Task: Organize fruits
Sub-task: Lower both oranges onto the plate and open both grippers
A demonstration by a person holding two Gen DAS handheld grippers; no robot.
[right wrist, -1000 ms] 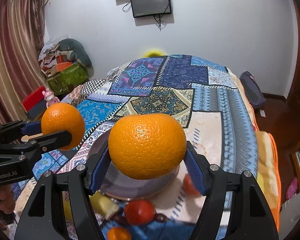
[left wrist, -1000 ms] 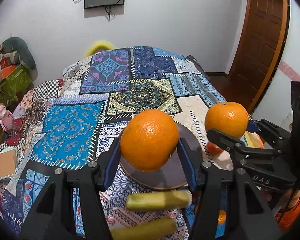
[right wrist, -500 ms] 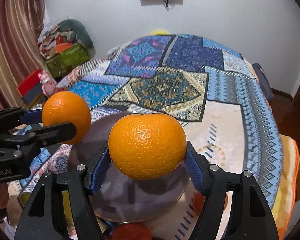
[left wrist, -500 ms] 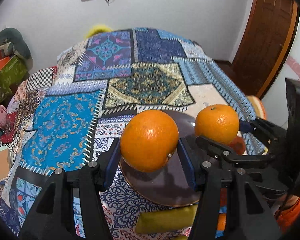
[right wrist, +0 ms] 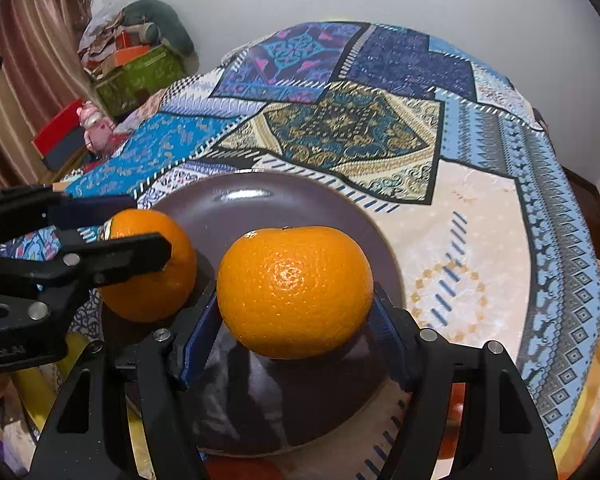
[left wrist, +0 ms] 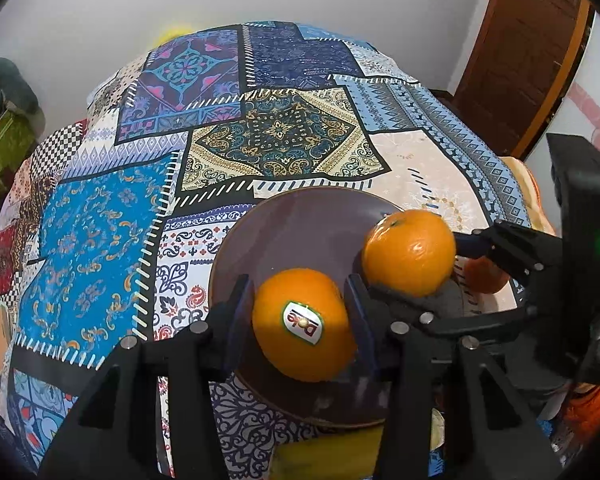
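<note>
My left gripper (left wrist: 300, 308) is shut on an orange with a Dole sticker (left wrist: 304, 324), low over the near part of the dark brown plate (left wrist: 292, 220). My right gripper (right wrist: 296, 312) is shut on a second orange (right wrist: 296, 292), over the plate's (right wrist: 260, 196) right side. In the left wrist view the right gripper's orange (left wrist: 410, 252) sits at the plate's right rim. In the right wrist view the left gripper's orange (right wrist: 152, 268) sits at the plate's left side. I cannot tell whether either orange touches the plate.
The plate lies on a patchwork quilt (left wrist: 276, 140). Yellow-green fruit (left wrist: 328, 456) lies just in front of the plate, a red-orange fruit (left wrist: 484, 276) to its right. Clutter and boxes (right wrist: 136, 64) stand at the left, a wooden door (left wrist: 520, 48) at the right.
Both grippers have moved forward and down with their oranges, from above the plate's near side to low over the plate. The left orange has turned, its sticker showing.
</note>
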